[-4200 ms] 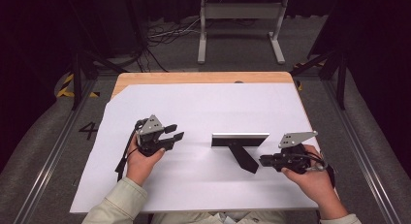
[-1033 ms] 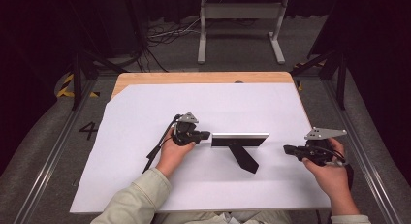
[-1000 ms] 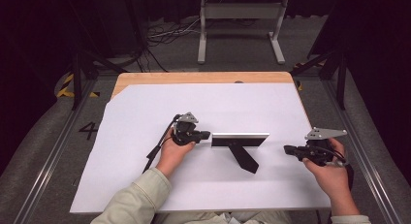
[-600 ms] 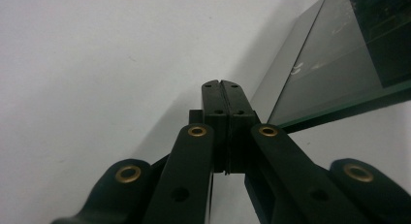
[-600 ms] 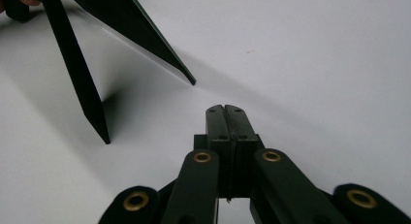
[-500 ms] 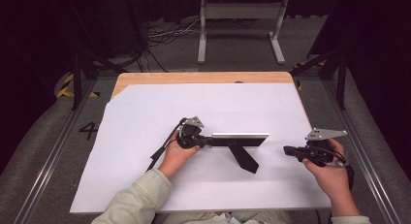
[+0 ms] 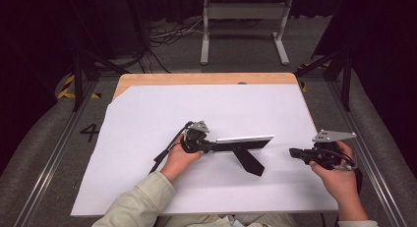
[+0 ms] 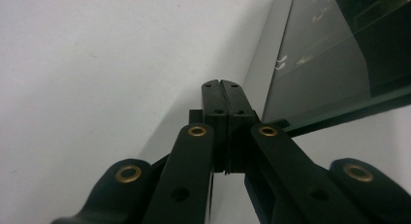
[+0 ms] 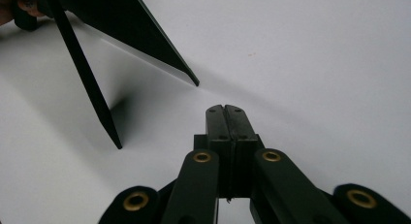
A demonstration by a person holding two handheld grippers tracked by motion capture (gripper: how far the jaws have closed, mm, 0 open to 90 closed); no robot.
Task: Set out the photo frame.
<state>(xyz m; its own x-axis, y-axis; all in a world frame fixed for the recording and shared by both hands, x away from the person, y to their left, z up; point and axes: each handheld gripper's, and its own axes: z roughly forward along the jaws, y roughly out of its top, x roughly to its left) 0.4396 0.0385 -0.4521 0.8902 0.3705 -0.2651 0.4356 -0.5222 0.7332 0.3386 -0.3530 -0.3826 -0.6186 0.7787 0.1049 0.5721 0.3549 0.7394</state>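
Note:
A black picture frame (image 7: 244, 139) stands upright on the white sheet (image 7: 147, 114), propped from behind by its black stand leg (image 7: 248, 160). My left gripper (image 7: 212, 147) is shut with its tips at the frame's left end. In the left gripper view the jaws (image 8: 224, 90) press together with nothing between them, and the frame's glass front (image 8: 329, 54) rises just to their right. My right gripper (image 7: 293, 152) is shut and empty, apart from the frame's right end. In the right gripper view its tips (image 9: 225, 110) point toward the frame's back (image 9: 121, 15) and the stand leg (image 9: 89, 83).
The white sheet covers most of a wooden table (image 7: 196, 78), with bare wood along the far edge. Metal rails (image 7: 54, 153) run along both sides. A white stand (image 7: 243, 20) and cables (image 7: 162, 35) are on the floor beyond.
My left gripper has moved right across the sheet, up to the frame's left end. The right hand shifted slightly right earlier and has since kept still. The frame has not moved.

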